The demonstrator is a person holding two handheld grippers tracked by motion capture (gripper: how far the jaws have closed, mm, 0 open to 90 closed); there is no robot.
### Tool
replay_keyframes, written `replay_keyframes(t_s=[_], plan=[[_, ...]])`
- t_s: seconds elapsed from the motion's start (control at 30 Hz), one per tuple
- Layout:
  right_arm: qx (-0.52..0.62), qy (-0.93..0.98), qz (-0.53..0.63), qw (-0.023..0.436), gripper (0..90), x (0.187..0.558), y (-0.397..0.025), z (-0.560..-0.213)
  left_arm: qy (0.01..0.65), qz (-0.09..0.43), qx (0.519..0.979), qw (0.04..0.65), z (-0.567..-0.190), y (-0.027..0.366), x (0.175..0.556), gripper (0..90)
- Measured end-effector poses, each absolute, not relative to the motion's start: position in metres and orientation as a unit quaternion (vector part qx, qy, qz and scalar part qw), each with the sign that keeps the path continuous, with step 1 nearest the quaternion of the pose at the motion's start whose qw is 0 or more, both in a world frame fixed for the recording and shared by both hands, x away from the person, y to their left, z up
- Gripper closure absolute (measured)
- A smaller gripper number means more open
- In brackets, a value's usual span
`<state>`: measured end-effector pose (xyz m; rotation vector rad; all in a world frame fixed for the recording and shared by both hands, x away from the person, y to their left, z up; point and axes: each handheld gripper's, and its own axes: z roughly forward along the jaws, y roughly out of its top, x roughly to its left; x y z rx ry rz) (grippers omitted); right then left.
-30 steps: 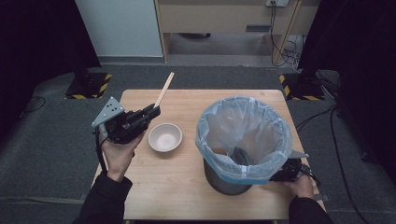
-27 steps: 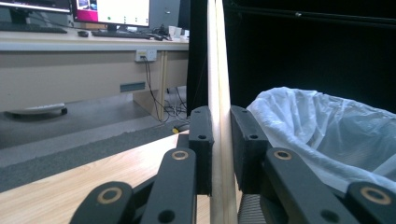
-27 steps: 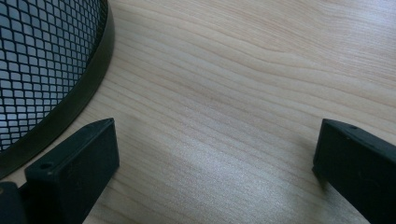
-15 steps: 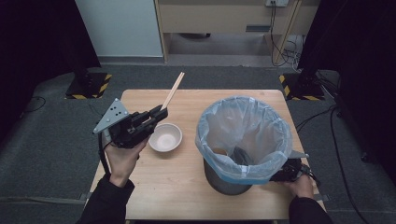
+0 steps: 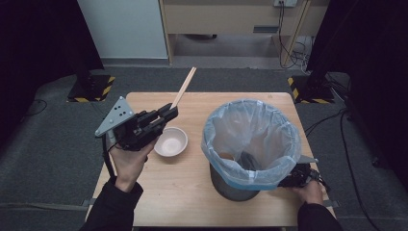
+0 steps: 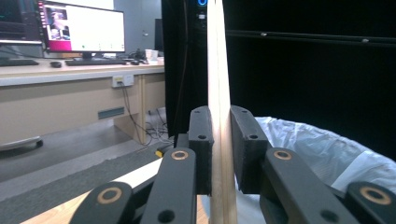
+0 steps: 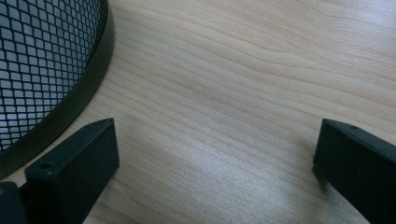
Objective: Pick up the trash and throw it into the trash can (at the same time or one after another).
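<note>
Above table, left tool (clamped) grips stick.

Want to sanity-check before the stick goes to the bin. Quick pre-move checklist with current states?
1. Left tongs shut on the wooden stick: ok, both jaws press its sides.
2. Stick lifted off the table: ok, it points up and away.
3. Bin mouth open, blue liner over the rim: ok.
4. Bowl out of the path: not ok, it sits just right of the left tongs.
5. Right tongs open, low by the bin's mesh base: ok.
6. Grip firm enough for a swing: cannot tell.
</note>
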<state>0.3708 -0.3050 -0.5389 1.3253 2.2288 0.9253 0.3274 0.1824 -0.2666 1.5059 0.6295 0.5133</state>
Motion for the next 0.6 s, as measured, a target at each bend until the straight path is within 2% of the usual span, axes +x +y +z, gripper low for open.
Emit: replay_keyframes(t_s=[0.6], plan=[[0.473, 0.794, 0.33, 0.192, 0.4, 0.371, -0.305, -0.539, 0.243, 0.2, 0.675, 0.667, -0.256, 0.133, 0.331, 79.3]])
